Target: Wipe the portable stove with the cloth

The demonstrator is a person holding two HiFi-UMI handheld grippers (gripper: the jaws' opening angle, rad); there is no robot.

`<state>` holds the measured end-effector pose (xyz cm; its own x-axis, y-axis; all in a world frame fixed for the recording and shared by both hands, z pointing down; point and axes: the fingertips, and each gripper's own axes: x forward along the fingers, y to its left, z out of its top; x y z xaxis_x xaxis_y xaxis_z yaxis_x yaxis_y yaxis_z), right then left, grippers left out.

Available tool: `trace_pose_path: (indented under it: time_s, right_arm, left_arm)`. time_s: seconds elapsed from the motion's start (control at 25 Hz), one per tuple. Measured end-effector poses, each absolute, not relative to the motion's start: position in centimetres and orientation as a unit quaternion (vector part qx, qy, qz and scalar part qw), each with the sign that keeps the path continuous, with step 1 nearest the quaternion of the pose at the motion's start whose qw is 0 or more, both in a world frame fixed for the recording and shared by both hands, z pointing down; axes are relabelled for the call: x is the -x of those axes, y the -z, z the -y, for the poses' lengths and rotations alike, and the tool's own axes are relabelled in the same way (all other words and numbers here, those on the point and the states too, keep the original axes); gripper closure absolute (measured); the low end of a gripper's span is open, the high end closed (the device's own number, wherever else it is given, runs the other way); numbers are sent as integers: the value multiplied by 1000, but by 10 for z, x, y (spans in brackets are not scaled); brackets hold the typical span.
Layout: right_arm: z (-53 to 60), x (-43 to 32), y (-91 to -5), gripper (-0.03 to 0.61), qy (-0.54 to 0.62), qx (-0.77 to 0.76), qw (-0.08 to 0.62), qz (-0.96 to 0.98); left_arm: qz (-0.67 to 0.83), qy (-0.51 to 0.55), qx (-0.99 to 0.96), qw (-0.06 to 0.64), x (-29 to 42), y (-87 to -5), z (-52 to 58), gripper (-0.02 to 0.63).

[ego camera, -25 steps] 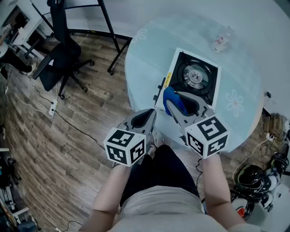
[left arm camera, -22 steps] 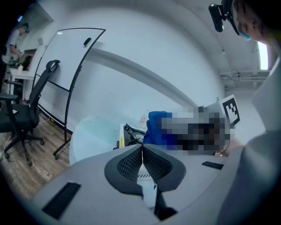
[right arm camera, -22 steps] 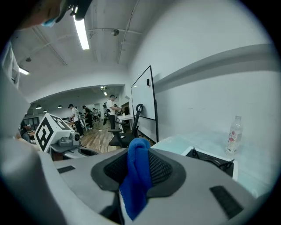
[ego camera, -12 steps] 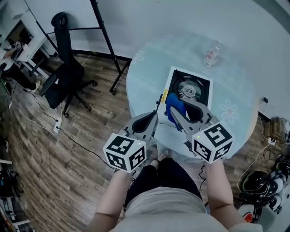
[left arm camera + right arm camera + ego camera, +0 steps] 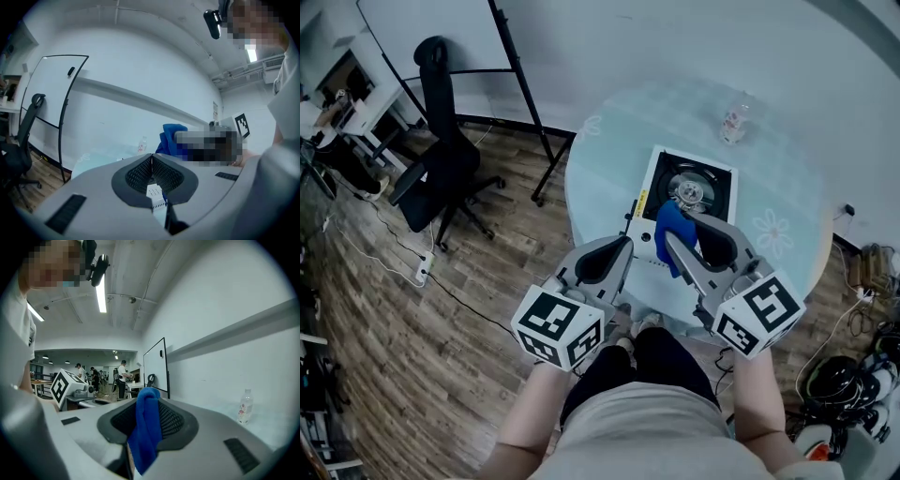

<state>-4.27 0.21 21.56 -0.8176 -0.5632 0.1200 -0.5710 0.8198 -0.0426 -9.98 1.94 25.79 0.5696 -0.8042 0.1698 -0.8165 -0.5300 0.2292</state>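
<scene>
Cloth (image 5: 674,221) clamped in right gripper (image 5: 668,236) jaws; stove's (image 5: 713,184) yellow label (image 5: 642,199) unreadable.

Near right corner of stove (image 5: 713,181) behind cloth (image 5: 674,221), right tool (image 5: 669,240).

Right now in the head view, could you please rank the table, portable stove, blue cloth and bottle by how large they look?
1. table
2. portable stove
3. blue cloth, though it is held up nearer the camera
4. bottle
</scene>
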Motion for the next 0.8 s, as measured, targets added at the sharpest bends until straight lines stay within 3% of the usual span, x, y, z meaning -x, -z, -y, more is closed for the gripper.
trace_pose_path:
  time_s: [0.8]
  right_arm:
    - [-25, 16, -245, 456, -83, -316, 9, 945]
  left_arm:
    - [434, -16, -888, 151, 86, -274, -42, 595]
